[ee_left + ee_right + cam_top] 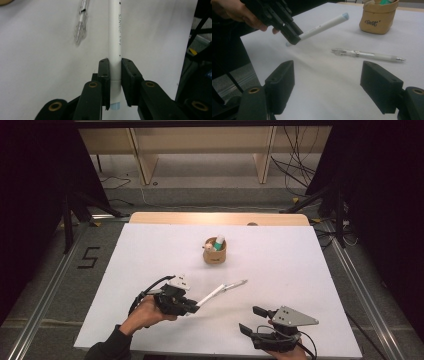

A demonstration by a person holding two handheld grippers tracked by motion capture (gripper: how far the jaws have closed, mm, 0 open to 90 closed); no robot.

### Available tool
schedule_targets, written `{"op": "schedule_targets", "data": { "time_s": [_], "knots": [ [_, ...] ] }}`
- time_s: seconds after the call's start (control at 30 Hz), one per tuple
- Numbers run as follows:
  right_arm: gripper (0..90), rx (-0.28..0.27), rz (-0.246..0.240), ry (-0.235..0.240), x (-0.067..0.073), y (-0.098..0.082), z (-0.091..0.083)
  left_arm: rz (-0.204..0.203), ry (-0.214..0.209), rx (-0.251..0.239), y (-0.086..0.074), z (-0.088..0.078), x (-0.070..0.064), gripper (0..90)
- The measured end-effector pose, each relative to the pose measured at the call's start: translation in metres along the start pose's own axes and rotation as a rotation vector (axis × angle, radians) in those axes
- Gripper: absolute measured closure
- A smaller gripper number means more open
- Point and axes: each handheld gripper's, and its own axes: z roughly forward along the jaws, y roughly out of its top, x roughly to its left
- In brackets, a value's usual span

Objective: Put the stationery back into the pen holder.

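White tabletop [150,270], dark surrounds. Left tool [115,75] clamped near tail of white pen [115,37], held aloft; could pivot or slip. Right tool [327,85] open, empty. Clear pen [367,55] beside; cup [215,252] beyond.

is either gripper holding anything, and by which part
The left hand-held gripper holds the white pen near its lower end; the right hand-held gripper is open, holding nothing.
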Motion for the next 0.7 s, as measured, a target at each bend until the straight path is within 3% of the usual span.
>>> {"op": "schedule_targets", "data": {
  "time_s": [0.13,0.2,0.53,0.7],
  "knots": [
    [29.4,-0.004,0.05,0.008,-0.003,0.005,0.004,-0.023,0.001,-0.069,-0.001,0.003,-0.002,77.7],
    [29.5,-0.01,0.098,0.025,-0.005,0.007,0.007,-0.039,0.004,-0.103,-0.002,0.005,-0.003,77.7],
    [36.7,-0.045,0.309,0.111,-0.019,0.022,0.022,-0.088,0.022,-0.192,-0.012,0.013,-0.007,77.7],
    [40.4,-0.044,0.361,0.117,-0.022,0.028,0.033,-0.105,0.014,-0.224,-0.015,0.016,-0.01,77.7]
  ]
}}
